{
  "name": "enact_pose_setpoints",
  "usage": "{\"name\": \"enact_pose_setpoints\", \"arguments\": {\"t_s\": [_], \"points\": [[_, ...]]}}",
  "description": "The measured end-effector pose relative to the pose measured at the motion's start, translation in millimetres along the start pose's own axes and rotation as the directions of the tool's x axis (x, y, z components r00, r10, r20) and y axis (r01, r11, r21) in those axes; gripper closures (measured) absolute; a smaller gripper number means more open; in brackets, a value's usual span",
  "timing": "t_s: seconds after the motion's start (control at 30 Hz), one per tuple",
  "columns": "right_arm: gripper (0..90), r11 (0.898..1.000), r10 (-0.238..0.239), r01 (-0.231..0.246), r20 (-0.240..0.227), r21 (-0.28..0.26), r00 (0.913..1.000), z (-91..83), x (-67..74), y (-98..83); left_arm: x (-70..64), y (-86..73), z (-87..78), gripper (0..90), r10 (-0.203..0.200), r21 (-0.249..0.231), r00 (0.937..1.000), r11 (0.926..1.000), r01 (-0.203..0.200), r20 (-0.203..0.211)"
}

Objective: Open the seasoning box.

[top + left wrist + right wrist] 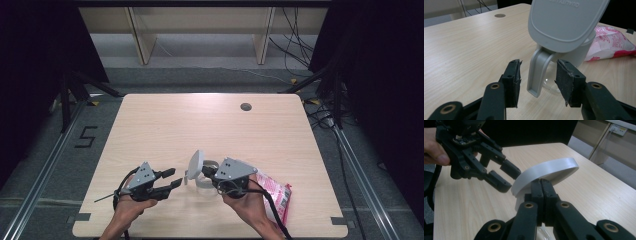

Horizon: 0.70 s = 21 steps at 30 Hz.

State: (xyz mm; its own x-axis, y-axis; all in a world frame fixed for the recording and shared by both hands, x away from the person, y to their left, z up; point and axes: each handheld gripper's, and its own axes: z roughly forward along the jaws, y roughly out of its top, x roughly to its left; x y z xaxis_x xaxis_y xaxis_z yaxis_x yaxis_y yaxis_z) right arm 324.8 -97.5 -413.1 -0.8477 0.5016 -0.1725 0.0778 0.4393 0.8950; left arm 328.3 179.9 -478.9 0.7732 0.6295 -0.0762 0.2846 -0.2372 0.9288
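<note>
High view: fixed above the person's edge of the worktop (165, 125), facing forward and down — far enough to take in the whole top.
Left gripper view: rides the left tool (537, 83), low, very close to the grey-lidded jug (564, 27).
Right gripper view: rides the right tool (541, 195), close behind the lid (544, 173).
Shared: jug, worktop — seen from opposite sides.
</note>
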Motion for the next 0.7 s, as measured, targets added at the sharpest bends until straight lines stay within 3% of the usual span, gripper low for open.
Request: {"name": "enact_pose_setpoints", "arguments": {"t_s": [0.2, 0.5, 0.53, 0.7], "points": [[90.0, 1.000, -0.003, 0.003, -0.010, -0.010, 0.9999, 5.5, 3.2, 6.2, 1.8, -3.3, -0.8, 52.1, 0.014, 0.012, 0.9999, 0.9998, -0.014, -0.006], [90.0, 1.000, -0.026, 0.025, -0.040, -0.009, 0.9989, 16.0, 10.6, 12.3, 1.2, -4.8, -1.7, 48.6, -0.003, 0.010, 0.9998, 0.9999, 0.003, -0.018], [90.0, 1.000, -0.006, 0.006, -0.038, 0.001, 0.9993, 14.5, 10.8, 11.9, 1.2, -5.5, -1.8, 48.4, -0.003, 0.010, 0.9998, 0.9999, 0.003, -0.018], [87.9, 1.000, 0.000, -0.001, -0.018, -0.007, 0.9998, 3.5, -2.1, 7.2, 2.1, -8.6, -1.2, 47.3, -0.007, 0.017, 0.9997, 0.9998, 0.008, -0.024]]}}
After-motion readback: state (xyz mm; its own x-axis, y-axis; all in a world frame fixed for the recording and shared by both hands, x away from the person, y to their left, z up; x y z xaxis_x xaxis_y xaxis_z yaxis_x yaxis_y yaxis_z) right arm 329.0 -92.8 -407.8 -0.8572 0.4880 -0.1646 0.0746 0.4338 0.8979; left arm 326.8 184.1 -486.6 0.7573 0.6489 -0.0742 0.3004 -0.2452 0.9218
